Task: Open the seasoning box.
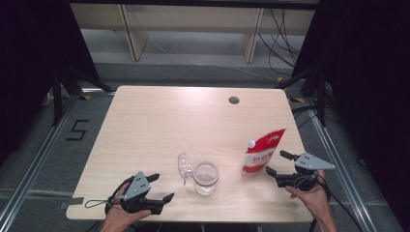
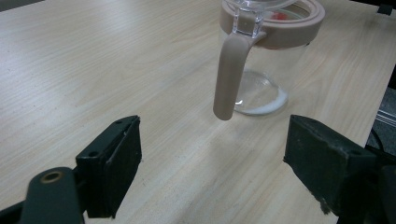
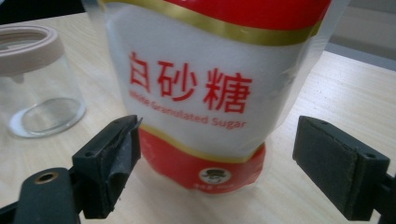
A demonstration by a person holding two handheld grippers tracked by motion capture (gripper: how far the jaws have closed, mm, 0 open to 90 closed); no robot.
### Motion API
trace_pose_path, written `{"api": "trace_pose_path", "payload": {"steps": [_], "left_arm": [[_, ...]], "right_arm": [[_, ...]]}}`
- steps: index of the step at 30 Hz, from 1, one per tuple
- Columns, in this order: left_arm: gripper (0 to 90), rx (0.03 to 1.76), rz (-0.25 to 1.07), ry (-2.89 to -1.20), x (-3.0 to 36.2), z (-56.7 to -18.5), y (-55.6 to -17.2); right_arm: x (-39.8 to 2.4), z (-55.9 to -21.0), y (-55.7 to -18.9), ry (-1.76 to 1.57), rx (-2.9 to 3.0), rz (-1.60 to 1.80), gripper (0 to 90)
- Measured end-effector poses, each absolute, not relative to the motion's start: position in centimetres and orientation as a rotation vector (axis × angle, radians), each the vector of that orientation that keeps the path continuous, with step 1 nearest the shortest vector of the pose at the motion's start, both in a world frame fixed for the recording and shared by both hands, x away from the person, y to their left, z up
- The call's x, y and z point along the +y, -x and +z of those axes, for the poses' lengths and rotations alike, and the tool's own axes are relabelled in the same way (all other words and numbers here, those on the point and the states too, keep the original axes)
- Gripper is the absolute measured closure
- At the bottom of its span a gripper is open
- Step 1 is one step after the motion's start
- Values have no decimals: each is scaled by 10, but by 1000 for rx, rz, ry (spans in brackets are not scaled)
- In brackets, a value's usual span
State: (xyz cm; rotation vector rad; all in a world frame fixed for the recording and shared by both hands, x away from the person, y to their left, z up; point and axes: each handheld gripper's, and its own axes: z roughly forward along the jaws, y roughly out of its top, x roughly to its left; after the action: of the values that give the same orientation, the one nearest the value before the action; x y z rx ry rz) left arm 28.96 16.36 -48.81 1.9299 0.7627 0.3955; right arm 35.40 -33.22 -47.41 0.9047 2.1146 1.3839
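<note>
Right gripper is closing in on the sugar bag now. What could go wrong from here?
1. The sugar bag stands upright and looks soft; a pinch from the open right gripper may tip or crumple it.
2. The glass jar sits close beside the bag with its lid hinged open, so a swing could knock it.
3. The left gripper is open and not steadying the jar.

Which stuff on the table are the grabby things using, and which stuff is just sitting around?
In use:
- sugar pouch, standing just ahead of the open right hand-held gripper
- glass jar with its lid flipped open, in front of the open left hand-held gripper

Just there:
- dark round hole in the table
- cables on the floor behind
</note>
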Motion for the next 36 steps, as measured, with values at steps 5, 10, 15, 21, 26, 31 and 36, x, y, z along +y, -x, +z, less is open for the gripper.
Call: {"api": "trace_pose_path", "payload": {"steps": [5, 10, 15, 21, 26, 31, 36], "left_arm": [[184, 762, 397, -1930, 163, -488, -290], [185, 734, 418, -1958, 165, -487, -290], [185, 740, 406, -1945, 163, -487, -288], [186, 751, 387, -1944, 161, -489, -288], [186, 748, 396, -1952, 162, -489, -289], [186, 749, 396, -1958, 162, -489, -290], [188, 747, 399, -1956, 162, -489, -289]], "right_arm": [[-331, -477, -363, -883, 2118, 1396, 158], [-328, -480, -372, -824, 2143, 1405, 156], [-329, -482, -378, -792, 2133, 1402, 146], [-327, -486, -385, -788, 2130, 1433, 129], [-326, -487, -387, -812, 2161, 1472, 108], [-326, -487, -388, -794, 2148, 1480, 120], [-325, -485, -382, -851, 2146, 1462, 199]]}}
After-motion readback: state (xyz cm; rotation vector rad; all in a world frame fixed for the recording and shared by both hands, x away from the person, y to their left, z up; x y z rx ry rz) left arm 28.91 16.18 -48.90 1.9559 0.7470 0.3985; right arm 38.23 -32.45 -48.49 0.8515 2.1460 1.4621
